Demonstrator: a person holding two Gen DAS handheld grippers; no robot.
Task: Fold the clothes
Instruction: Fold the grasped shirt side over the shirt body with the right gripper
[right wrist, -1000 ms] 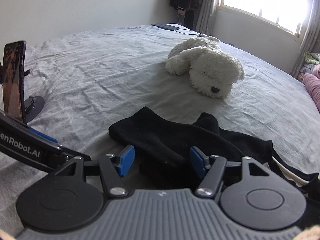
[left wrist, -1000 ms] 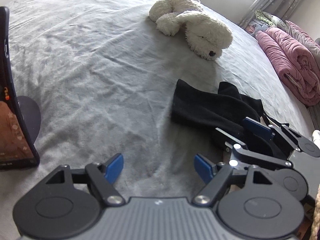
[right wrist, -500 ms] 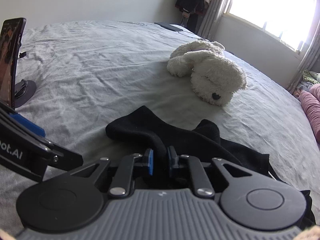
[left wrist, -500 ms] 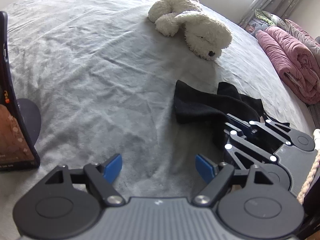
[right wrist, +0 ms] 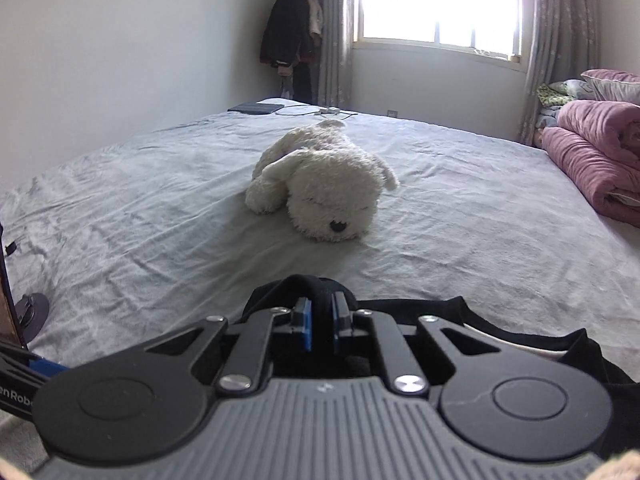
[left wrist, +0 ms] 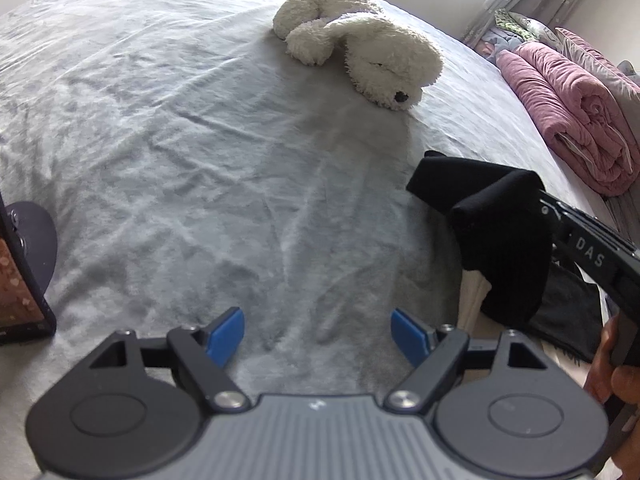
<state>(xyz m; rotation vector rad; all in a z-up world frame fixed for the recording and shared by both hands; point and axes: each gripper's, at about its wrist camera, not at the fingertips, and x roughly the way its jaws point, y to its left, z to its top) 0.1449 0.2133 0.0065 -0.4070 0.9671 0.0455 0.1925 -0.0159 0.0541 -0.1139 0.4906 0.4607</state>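
Presently the grey bed (left wrist: 192,128) fills both views, its sheet creased; landmark for places is the white plush dog (left wrist: 360,52) lying near mid-bed. Pink rolled quilt (left wrist: 576,116) sits to the right of the dog at the bed's edge; phone on a stand (left wrist: 24,276) well to the dog's left and nearer the cameras. Black garment (left wrist: 500,236): on the near side of the dog and to its right, bunched, part raised off the sheet and draped over the right gripper (right wrist: 320,322), whose blue pads are pressed together on a ridge of the cloth. Left gripper (left wrist: 318,334) spread wide over bare sheet, holding nothing. Judgement: no flat, squared fold visible; garment is crumpled and mid-lift, so folding remains open. Pale fabric under the black one, kind unclear.
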